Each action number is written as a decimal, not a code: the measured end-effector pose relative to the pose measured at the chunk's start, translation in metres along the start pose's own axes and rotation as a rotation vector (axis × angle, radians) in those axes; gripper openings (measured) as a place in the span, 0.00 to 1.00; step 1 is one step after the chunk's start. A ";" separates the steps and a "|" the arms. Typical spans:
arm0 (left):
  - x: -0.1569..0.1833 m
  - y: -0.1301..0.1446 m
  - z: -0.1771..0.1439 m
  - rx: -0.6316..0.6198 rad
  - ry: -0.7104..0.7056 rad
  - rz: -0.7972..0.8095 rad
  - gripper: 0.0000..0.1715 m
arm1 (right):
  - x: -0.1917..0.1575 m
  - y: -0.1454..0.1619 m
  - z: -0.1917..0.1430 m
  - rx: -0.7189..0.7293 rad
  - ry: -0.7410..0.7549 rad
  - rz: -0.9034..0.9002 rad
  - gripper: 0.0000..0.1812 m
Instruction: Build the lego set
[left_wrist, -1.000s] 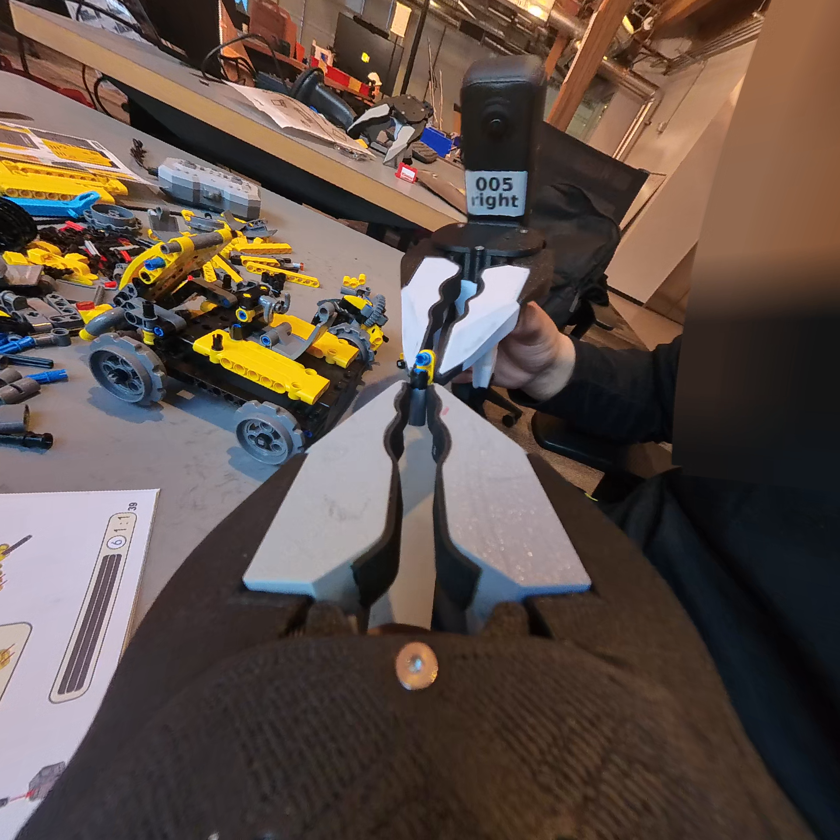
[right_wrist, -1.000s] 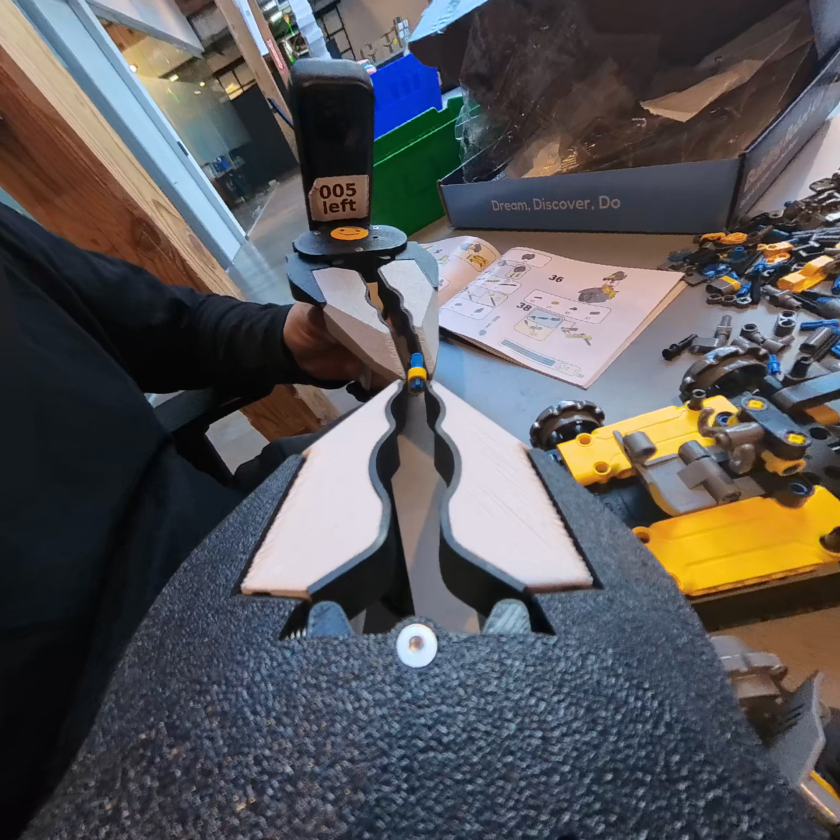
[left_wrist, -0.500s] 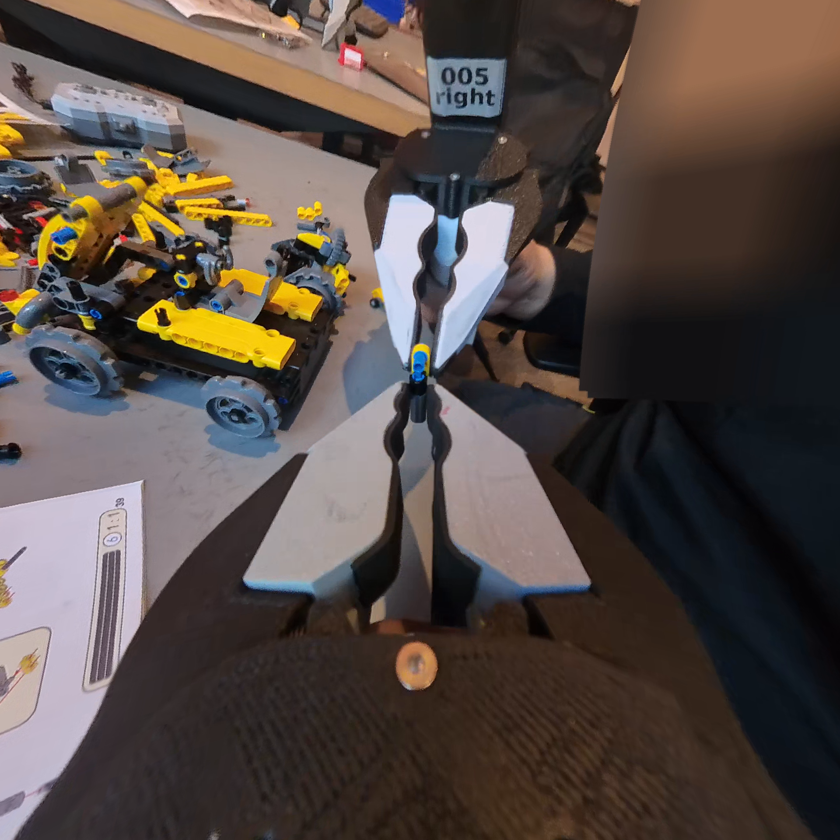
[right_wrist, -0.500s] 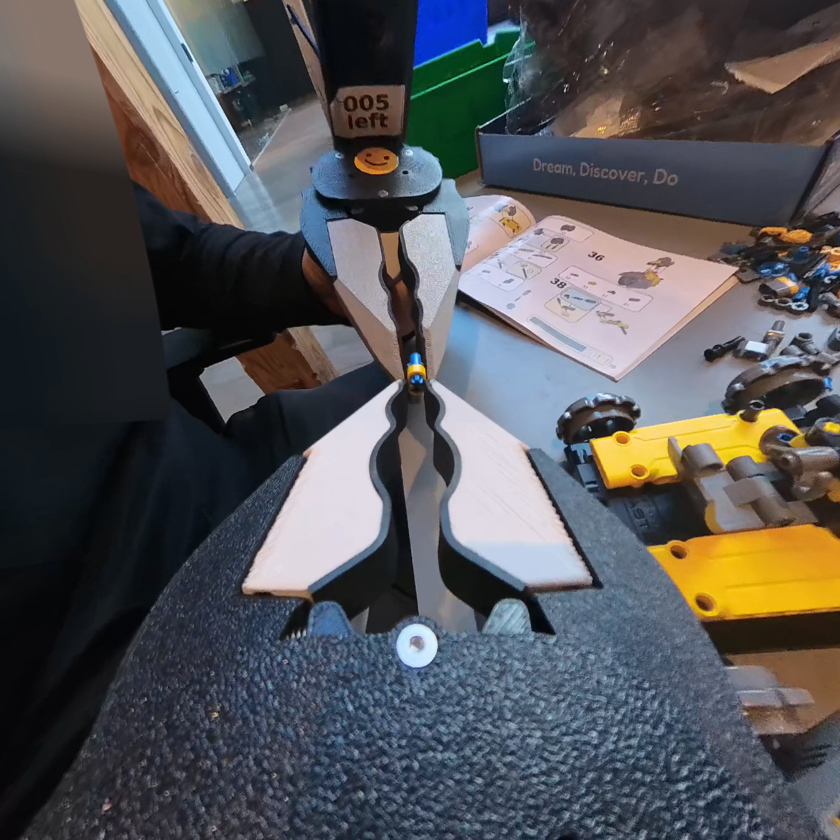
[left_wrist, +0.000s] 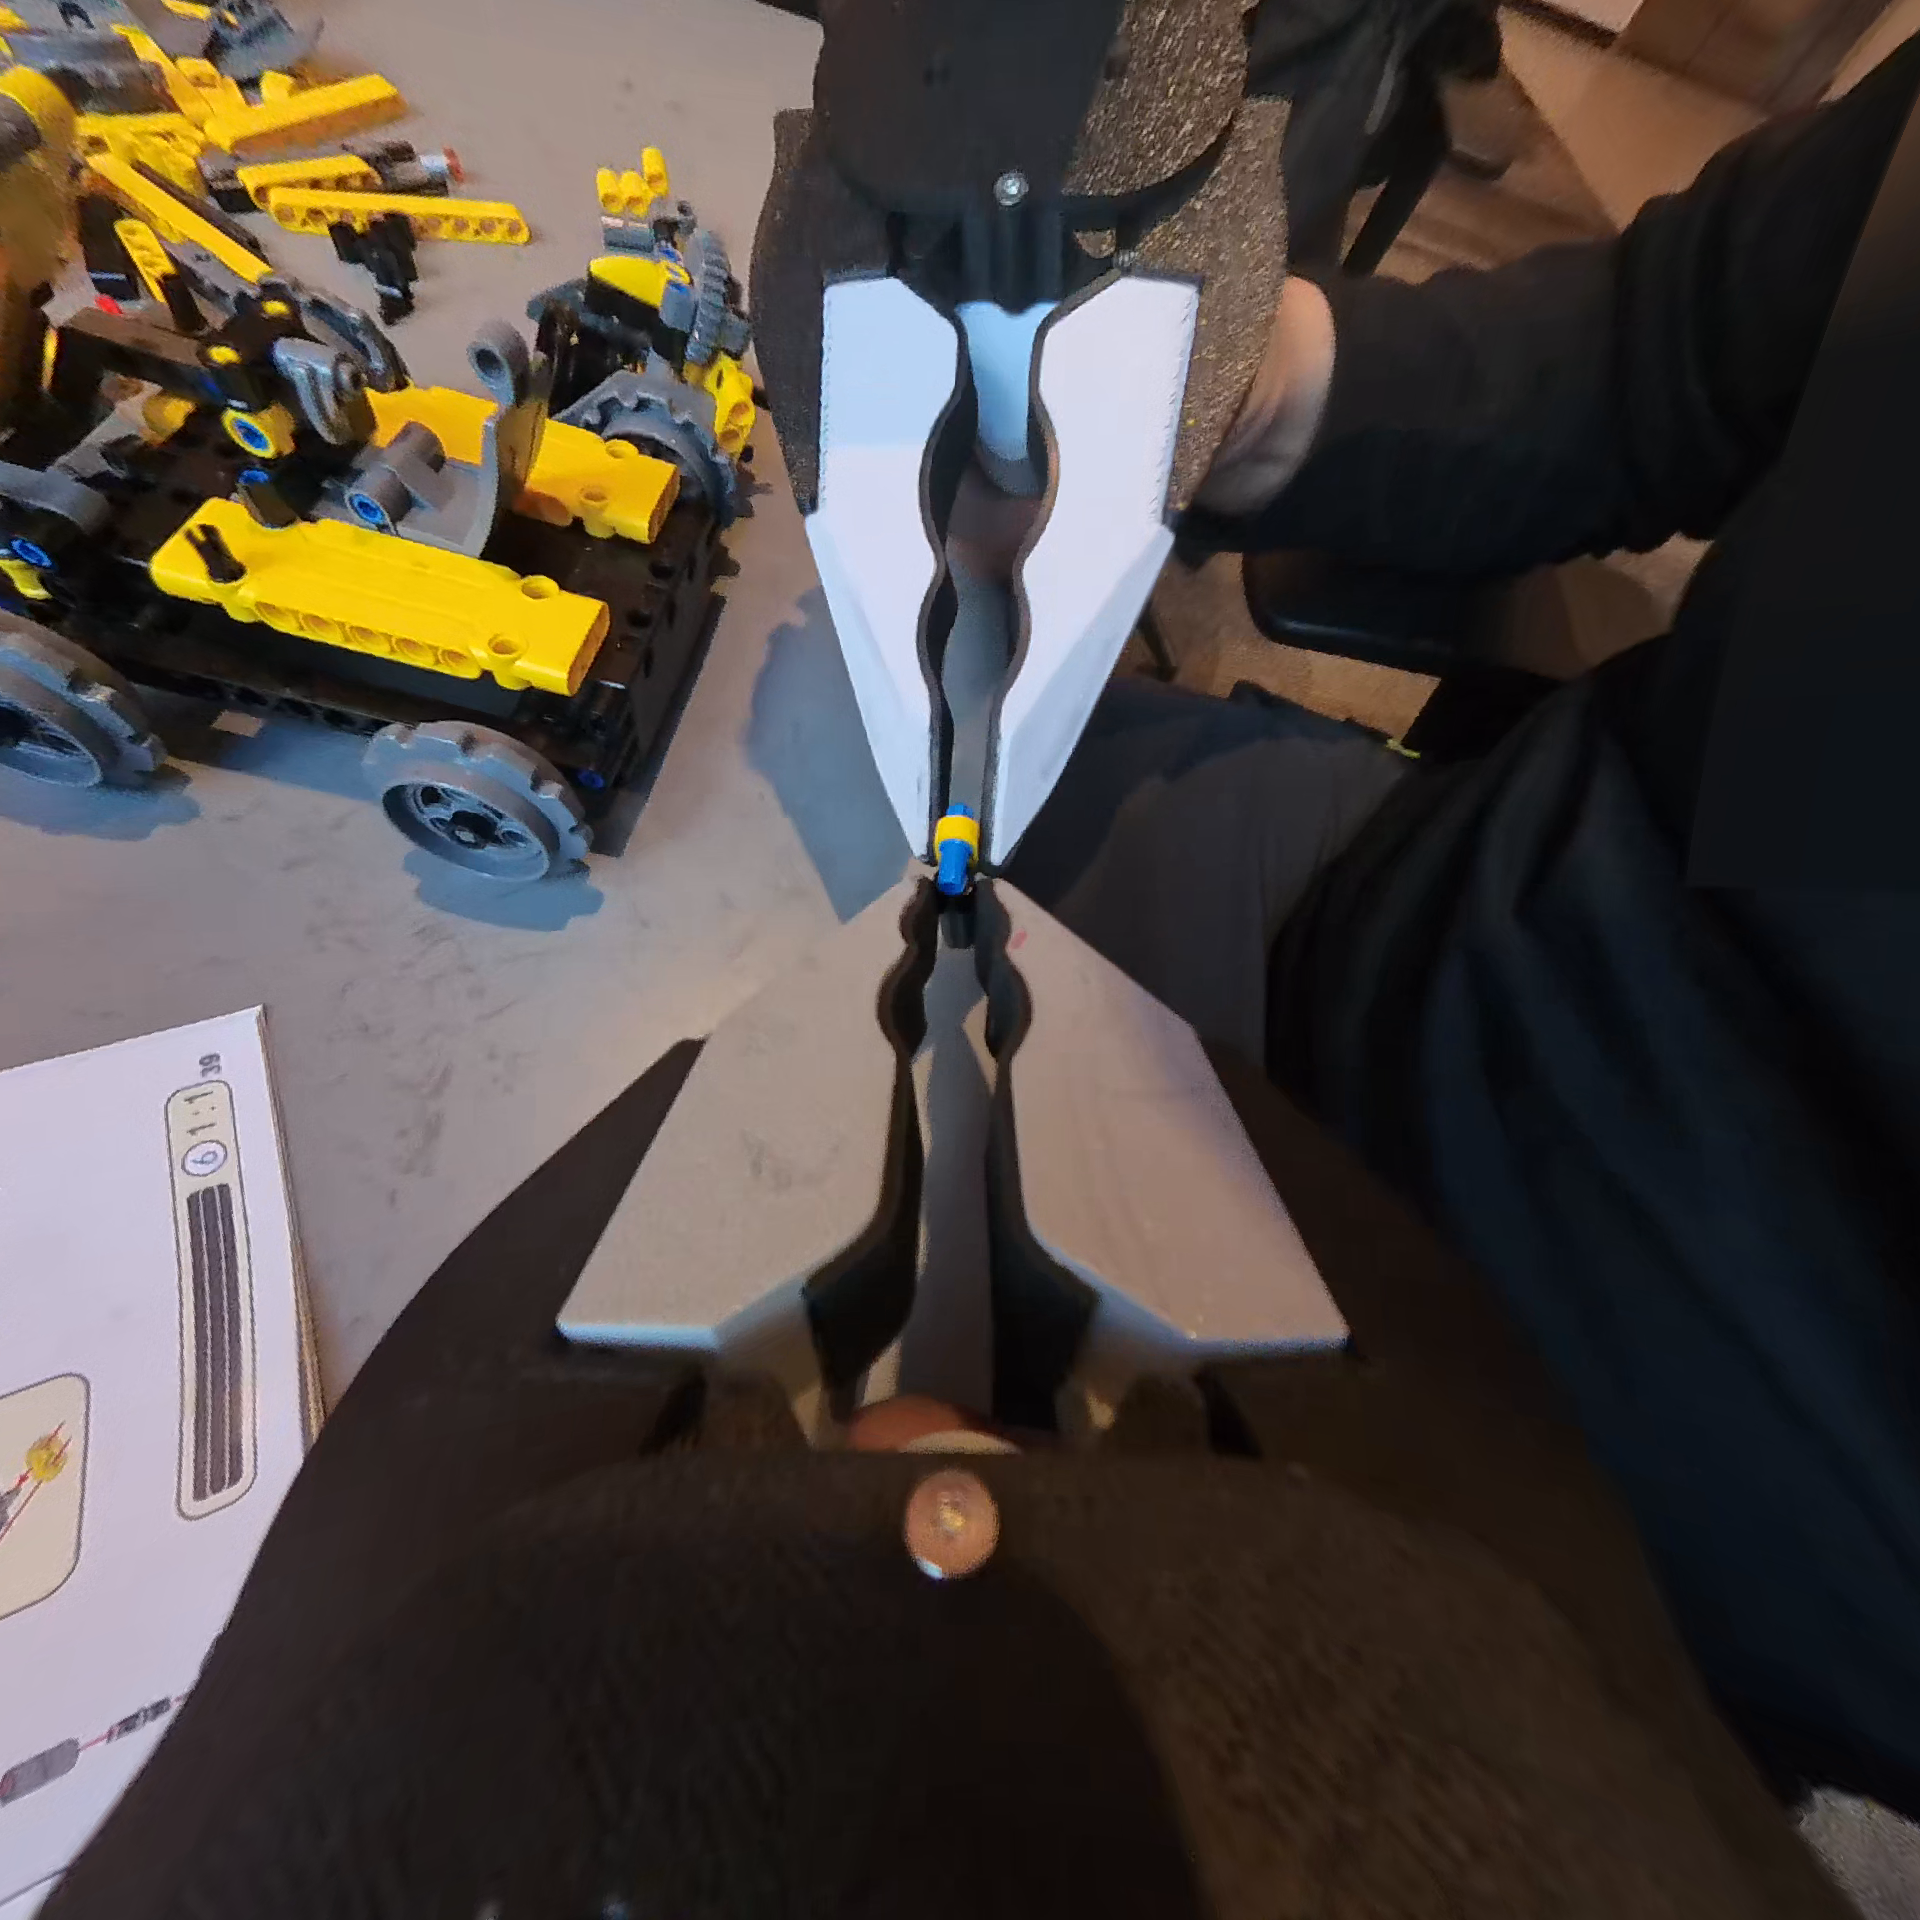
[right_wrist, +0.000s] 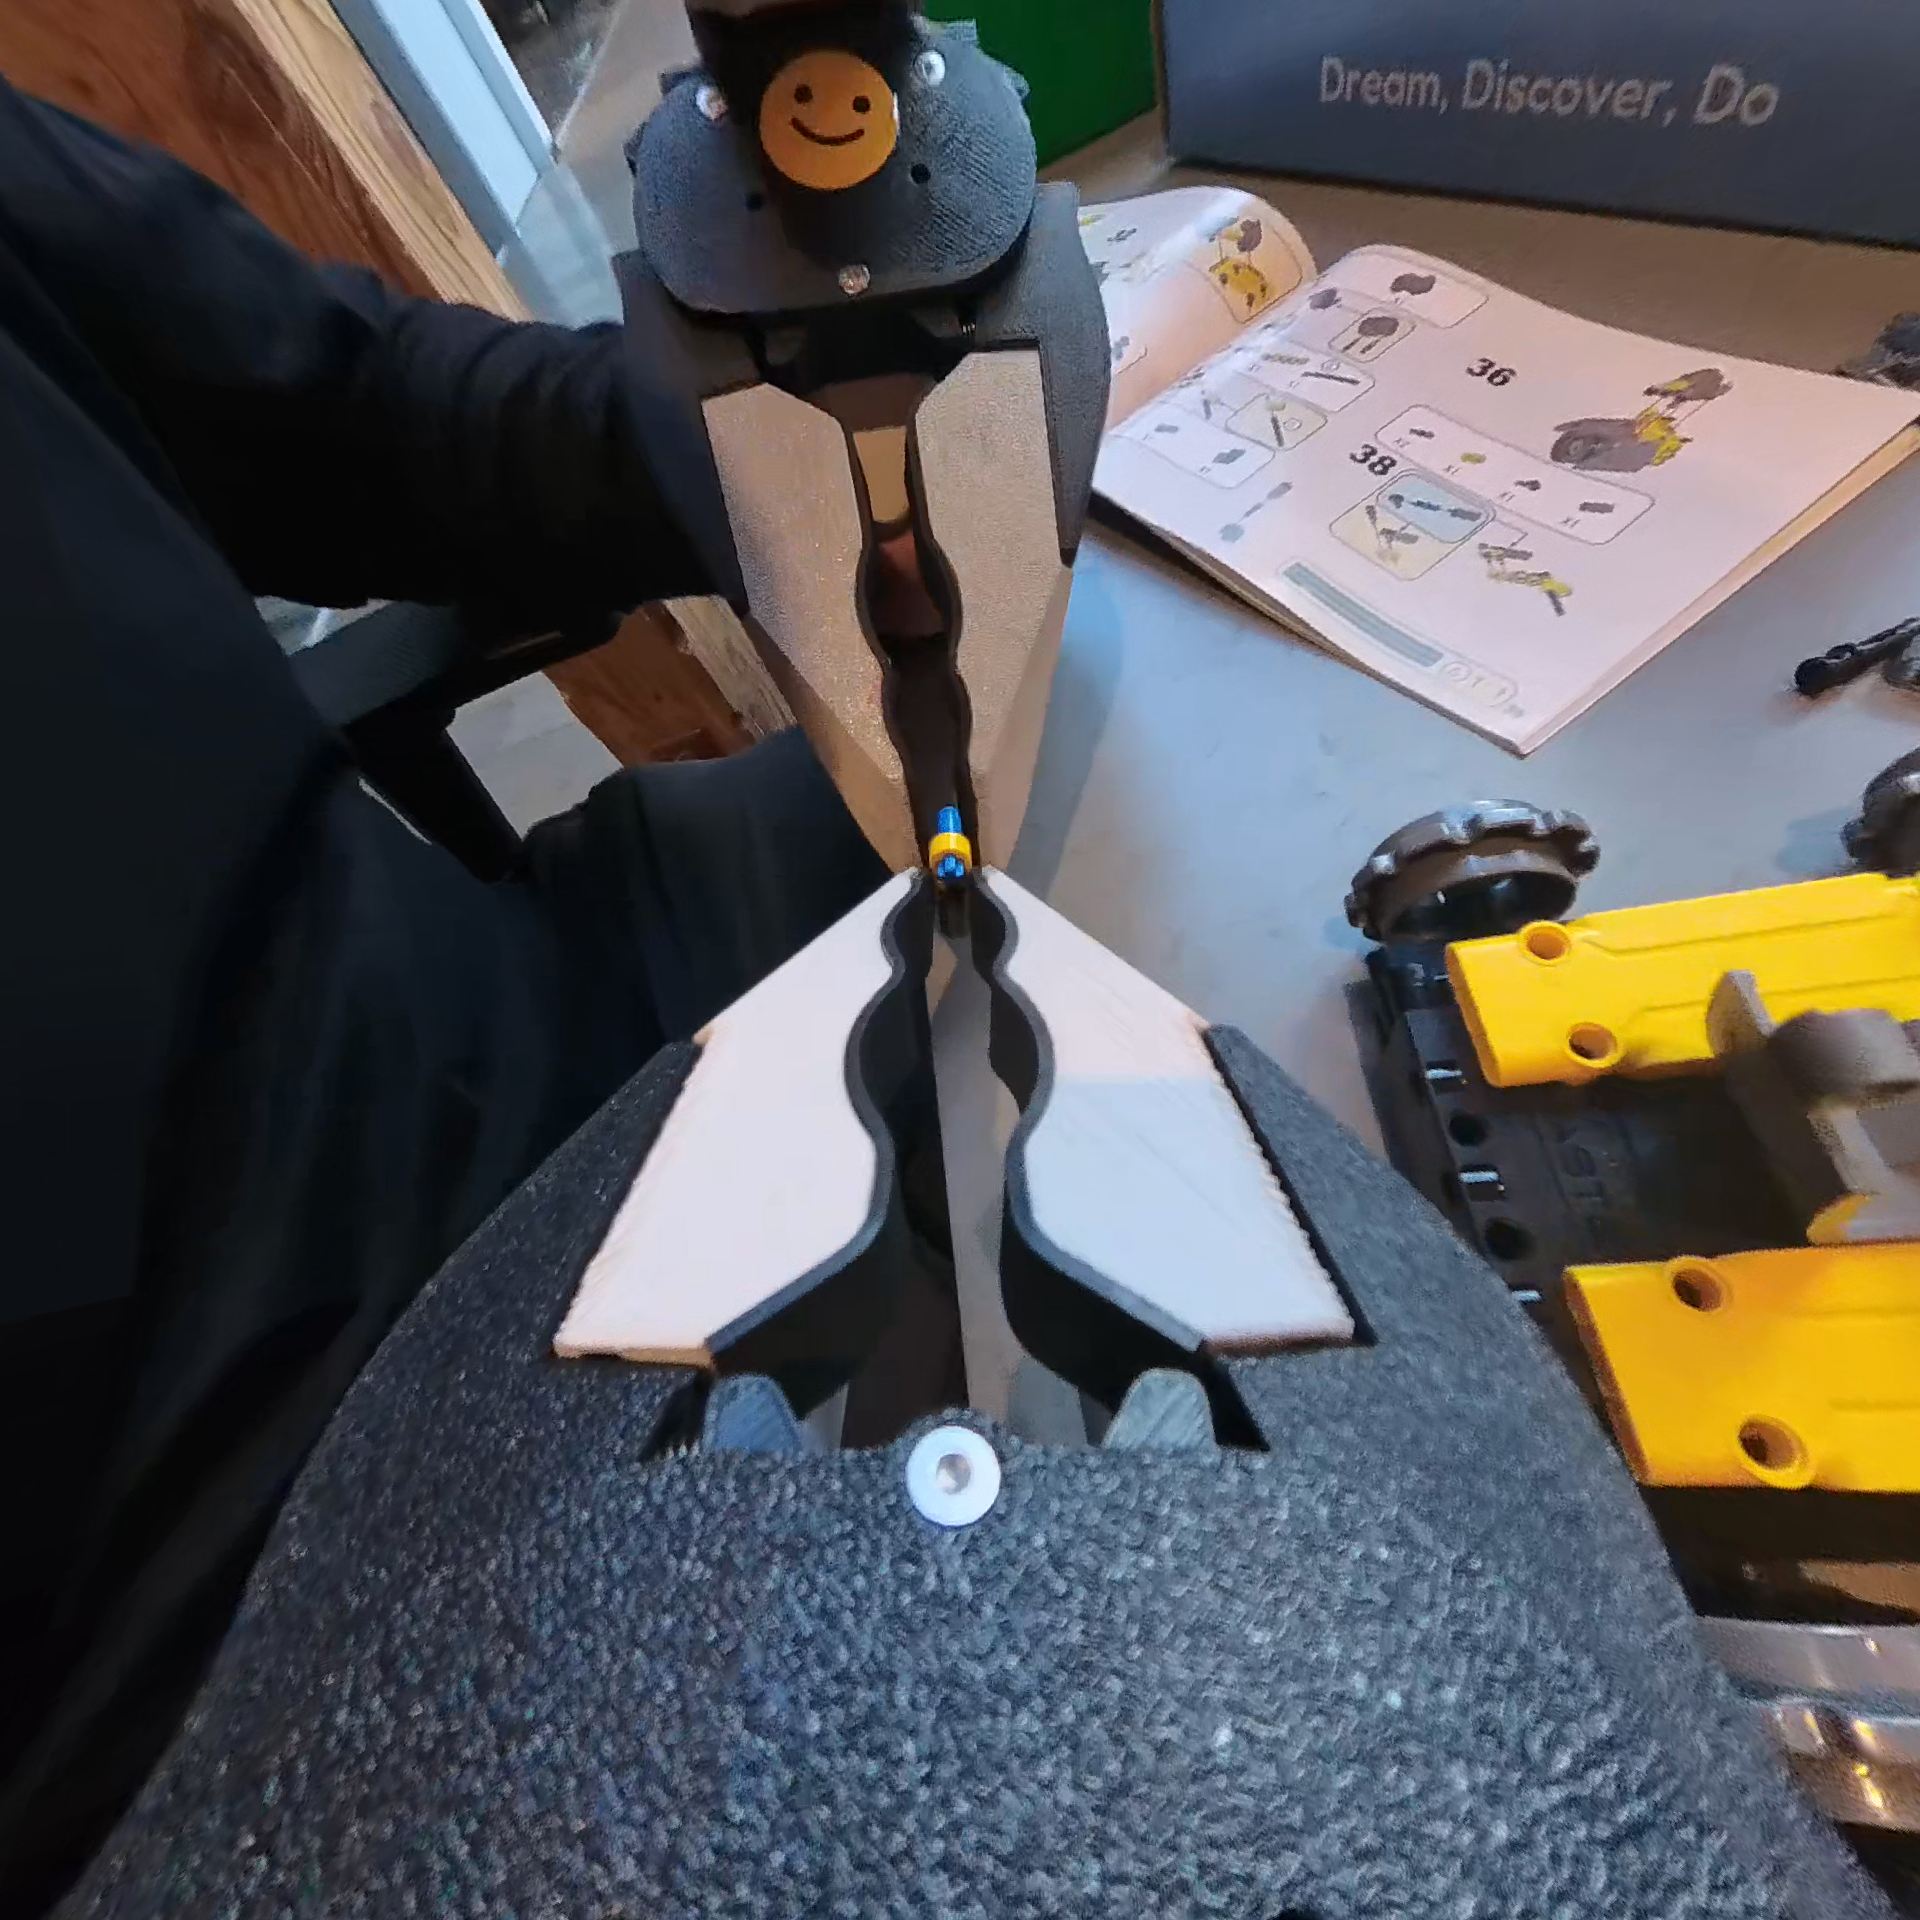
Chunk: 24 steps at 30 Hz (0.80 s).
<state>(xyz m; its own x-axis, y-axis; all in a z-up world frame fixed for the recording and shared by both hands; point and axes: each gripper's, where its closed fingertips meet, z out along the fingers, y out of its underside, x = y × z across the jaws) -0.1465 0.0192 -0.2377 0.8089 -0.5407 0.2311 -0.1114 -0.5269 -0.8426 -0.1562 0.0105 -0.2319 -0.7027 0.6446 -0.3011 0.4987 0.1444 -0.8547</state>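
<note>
Left claw (left_wrist: 951, 906) and right claw (left_wrist: 956, 847) meet tip to tip — both pinched closed on one small blue-and-yellow pin (left_wrist: 954, 840).

A grey table (left_wrist: 436, 997) carries a half-built yellow and black toy vehicle (left_wrist: 343, 582) with grey wheels, and loose yellow beams (left_wrist: 343, 203) lie behind it. An open instruction booklet (right_wrist: 1455, 468) lies flat on the table, near a dark cardboard box (right_wrist: 1538, 114).
</note>
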 end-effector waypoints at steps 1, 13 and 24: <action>0.000 -0.002 -0.001 0.020 0.014 -0.014 0.03 | 0.000 -0.002 -0.001 0.016 -0.008 0.011 0.03; -0.007 -0.022 -0.010 0.185 0.160 -0.282 0.03 | 0.009 -0.017 -0.021 0.090 0.074 0.011 0.09; -0.018 0.004 -0.027 -0.039 -0.116 0.041 0.03 | 0.007 -0.011 -0.025 0.016 0.202 -0.122 0.13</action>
<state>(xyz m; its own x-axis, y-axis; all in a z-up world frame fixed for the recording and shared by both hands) -0.1774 0.0088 -0.2323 0.8643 -0.4838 0.1376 -0.1660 -0.5325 -0.8300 -0.1540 0.0325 -0.2144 -0.6404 0.7607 -0.1054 0.4071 0.2199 -0.8865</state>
